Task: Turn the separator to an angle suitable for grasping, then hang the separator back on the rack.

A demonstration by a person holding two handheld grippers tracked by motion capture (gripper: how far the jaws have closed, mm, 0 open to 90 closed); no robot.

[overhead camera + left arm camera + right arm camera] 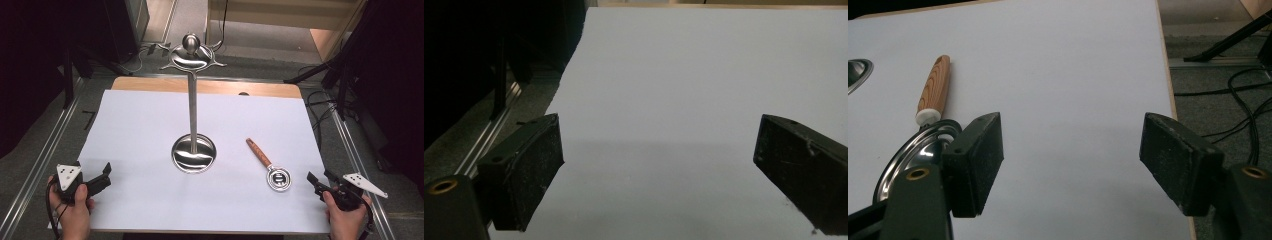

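A tall steel stand (193, 107) rises from a round base (194, 154) in the middle of the white table sheet (150, 125), with a hooked top ring and ball (192, 54). Right of it lies a round steel utensil (278, 178) with a wooden handle (258, 152), lying flat. My left gripper (104, 175) is open near the front left corner, holding nothing. My right gripper (320, 183) is open at the front right, just right of the utensil. In the right gripper view the utensil's steel head (908, 152) sits beside the left jaw, its handle (934, 89) pointing away.
Metal rails (45, 155) run along both sides of the table. Black tripod legs and cables (330, 90) stand on the floor to the right. The wooden table edge (210, 86) shows at the back. In the left gripper view bare white sheet (684, 90) lies ahead.
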